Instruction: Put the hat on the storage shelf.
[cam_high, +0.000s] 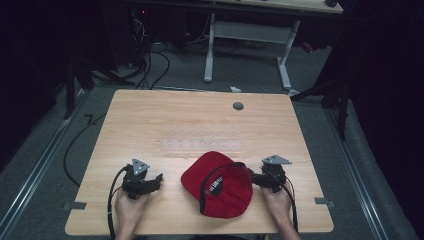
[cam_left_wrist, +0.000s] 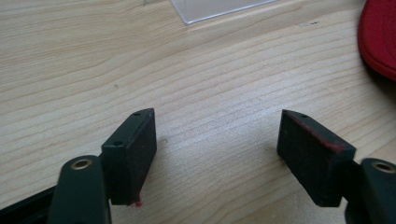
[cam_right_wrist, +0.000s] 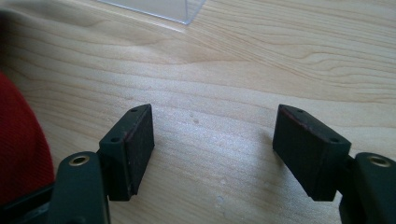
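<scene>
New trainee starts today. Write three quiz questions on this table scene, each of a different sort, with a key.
1. True or false: the left gripper is shut on the cap.
2. Multiple choice: the cap lies (A) between the two grippers, (B) at the table's far edge, (C) on the floor.
3. Short answer: what flat see-through thing lies on the table beyond the cap?

Key
1. False: its jaws stand open over bare wood, with the cap off to one side.
2. A: the right gripper is at the cap's edge, jaws open, gripping nothing.
3. A clear plastic sheet.
</scene>
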